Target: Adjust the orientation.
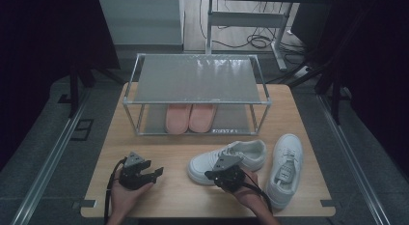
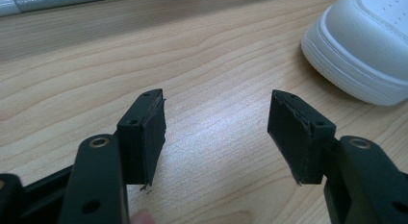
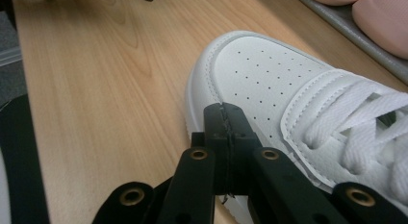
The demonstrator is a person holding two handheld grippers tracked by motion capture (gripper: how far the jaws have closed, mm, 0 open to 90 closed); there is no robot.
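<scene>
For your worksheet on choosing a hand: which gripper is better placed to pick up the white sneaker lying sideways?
Probably the right gripper: it sits at the sideways sneaker, though its jaws are shut. The left gripper, open, rests farther away.

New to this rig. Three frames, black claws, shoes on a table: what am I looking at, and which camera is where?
A person holds a two-jaw gripper in each hand. The high view looks down on a wooden table: left gripper, right gripper. The other two views come from cameras riding on the grippers. On the table are two white sneakers, one lying crosswise by the right gripper, the other farther right, plus a metal shoe rack with pink slippers on its lower shelf. Left jaws stand open over bare wood; right jaws are shut, empty, at the sneaker's toe. Nothing is held.
</scene>
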